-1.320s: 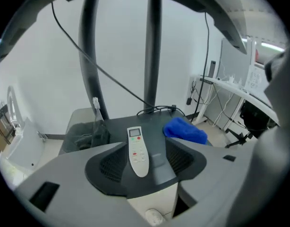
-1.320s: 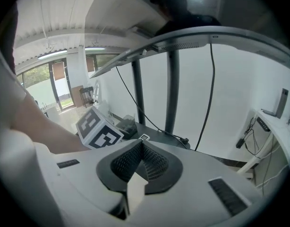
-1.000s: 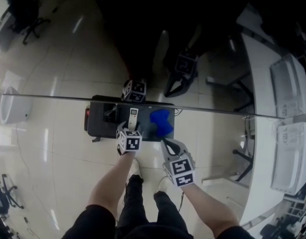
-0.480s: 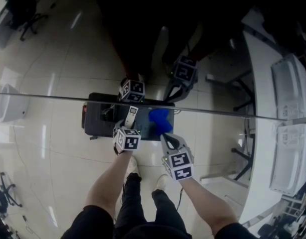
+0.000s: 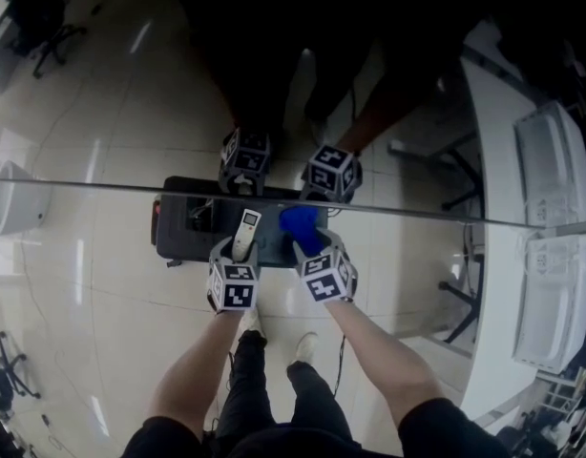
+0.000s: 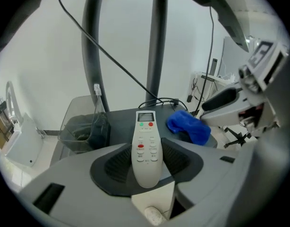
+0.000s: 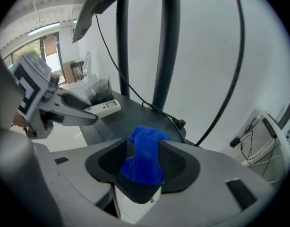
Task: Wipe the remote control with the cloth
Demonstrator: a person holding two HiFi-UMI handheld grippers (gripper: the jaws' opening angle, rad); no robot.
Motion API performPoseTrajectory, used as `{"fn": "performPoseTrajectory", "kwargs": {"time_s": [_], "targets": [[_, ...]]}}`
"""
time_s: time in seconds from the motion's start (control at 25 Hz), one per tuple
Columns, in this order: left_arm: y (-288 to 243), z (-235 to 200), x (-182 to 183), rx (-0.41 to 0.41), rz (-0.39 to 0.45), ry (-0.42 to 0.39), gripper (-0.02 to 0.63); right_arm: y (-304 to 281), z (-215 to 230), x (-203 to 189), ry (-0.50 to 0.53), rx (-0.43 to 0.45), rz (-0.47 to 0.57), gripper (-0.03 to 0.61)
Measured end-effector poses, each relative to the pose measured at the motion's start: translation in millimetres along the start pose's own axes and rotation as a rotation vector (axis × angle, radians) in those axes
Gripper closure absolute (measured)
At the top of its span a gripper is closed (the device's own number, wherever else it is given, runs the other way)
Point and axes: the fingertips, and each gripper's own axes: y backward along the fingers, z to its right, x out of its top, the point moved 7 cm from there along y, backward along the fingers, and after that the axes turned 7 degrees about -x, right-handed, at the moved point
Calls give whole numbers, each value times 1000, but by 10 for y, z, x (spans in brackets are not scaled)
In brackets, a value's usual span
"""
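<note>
On the dark surface (image 6: 117, 121) below the person, the cloth (image 6: 188, 126) lies bunched up at the right. The remote control (image 6: 146, 141) is at the left, just beside the cloth but apart from it, with its near end in the left tool (image 5: 237, 253). The remote looks like a light, rigid shell of smooth plastic, so it would probably slip or twist in a loose grip. It is best taken across its narrow sides near the bottom end, clear of the buttons and the small screen. That is how the left tool has it: its jaws have just been closing and now pinch the lower end from both sides, button face up and screen end pointing away. Whether the far end rests on the surface I cannot tell. The cloth is soft and limp and will likely sag and fold wherever it is picked up. A bite on the thick raised fold in its middle should give a pad to rub with. The right tool (image 7: 144, 162) has just been opening its jaws, which now stand spread to either side of that fold, and the pads do not look pressed into it.
</note>
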Motion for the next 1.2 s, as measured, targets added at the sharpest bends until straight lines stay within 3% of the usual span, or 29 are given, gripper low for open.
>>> {"fn": "performPoseTrajectory", "kwargs": {"time_s": [0.16, 0.48, 0.68, 0.88, 1.2], "targets": [[231, 92, 54, -3, 32, -49, 413, -362, -60, -94, 89, 7, -80, 351], [492, 199, 142, -12, 70, -88, 413, -682, -23, -151, 72, -23, -166, 351], [634, 251, 208, -2, 89, -120, 413, -593, 70, -133, 58, -35, -163, 460], [921, 308, 326, 16, 112, -158, 413, -91, 99, 40, 26, -4, -57, 476], [1868, 727, 664, 52, 229, -289, 413, 1609, 106, 443, -30, 56, 232, 479]]}}
